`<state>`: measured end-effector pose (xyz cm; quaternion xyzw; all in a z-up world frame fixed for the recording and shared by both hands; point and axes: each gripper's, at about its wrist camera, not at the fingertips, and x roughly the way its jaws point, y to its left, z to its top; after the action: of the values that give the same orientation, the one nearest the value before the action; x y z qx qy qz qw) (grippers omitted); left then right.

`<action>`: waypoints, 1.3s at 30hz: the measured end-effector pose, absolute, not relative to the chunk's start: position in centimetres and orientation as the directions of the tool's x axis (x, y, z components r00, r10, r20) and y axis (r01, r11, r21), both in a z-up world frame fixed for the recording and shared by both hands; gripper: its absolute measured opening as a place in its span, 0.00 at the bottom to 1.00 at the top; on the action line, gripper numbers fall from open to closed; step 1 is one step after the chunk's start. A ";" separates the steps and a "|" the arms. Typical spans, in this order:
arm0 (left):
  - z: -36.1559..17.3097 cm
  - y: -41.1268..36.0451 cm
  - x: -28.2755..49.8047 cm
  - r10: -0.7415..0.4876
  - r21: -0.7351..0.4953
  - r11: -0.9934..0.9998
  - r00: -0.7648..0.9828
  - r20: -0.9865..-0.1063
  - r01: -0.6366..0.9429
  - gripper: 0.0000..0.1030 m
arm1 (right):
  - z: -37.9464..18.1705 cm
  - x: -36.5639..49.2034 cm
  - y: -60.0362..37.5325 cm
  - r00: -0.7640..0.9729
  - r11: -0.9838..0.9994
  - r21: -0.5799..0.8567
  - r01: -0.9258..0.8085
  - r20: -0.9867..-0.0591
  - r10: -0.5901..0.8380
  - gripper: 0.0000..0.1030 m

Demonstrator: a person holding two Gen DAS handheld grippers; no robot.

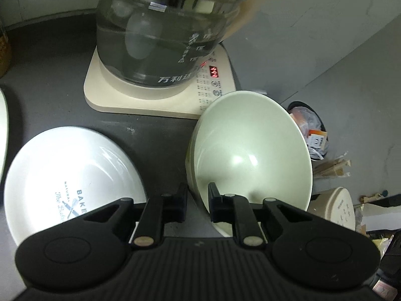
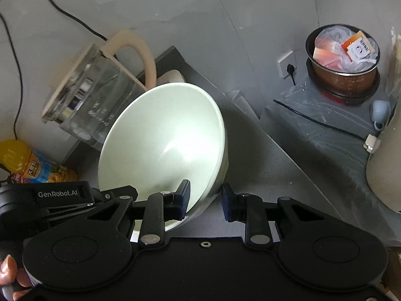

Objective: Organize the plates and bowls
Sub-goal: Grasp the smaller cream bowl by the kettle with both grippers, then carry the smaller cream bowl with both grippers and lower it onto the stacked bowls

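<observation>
A pale green bowl (image 1: 250, 150) is tilted on its side above the dark counter. My left gripper (image 1: 198, 200) has its two fingers on either side of the bowl's rim, one inside and one outside, shut on it. In the right wrist view the same bowl (image 2: 163, 135) has its rim between my right gripper's (image 2: 205, 198) fingers, which stand a little apart from the wall. A white plate (image 1: 70, 175) printed "BAKE" lies flat on the counter left of the bowl.
A glass kettle (image 1: 165, 30) stands on a cream heating base (image 1: 155, 102) just behind the bowl. A juice bottle (image 2: 32, 165) lies left. A pot with bags (image 2: 343, 57) and a blue cup (image 2: 381, 111) sit on a lower surface at right. Another white rim (image 1: 3, 125) shows far left.
</observation>
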<state>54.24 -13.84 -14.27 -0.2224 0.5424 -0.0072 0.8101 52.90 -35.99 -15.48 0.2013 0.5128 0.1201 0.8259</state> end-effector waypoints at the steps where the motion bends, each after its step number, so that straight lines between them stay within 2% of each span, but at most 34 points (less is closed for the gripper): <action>1: -13.9 -13.8 54.0 -0.256 -0.371 0.902 0.417 -0.872 -0.221 0.15 | -15.1 52.6 -35.9 0.452 0.891 0.454 0.008 -0.797 0.402 0.26; 21: -8.7 -10.7 47.8 -0.321 -0.406 0.909 0.460 -0.828 -0.098 0.15 | -9.5 44.6 -33.1 0.548 0.891 0.450 0.056 -0.760 0.349 0.26; 39: -7.7 -8.2 43.0 -0.386 -0.431 0.903 0.434 -0.814 -0.004 0.15 | -8.1 38.2 -31.7 0.564 0.892 0.437 0.117 -0.768 0.302 0.27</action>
<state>43.00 -8.21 -7.74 -0.1879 0.5193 -0.1158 0.8256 38.17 -31.69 -8.10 0.2262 0.4637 0.0541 0.8549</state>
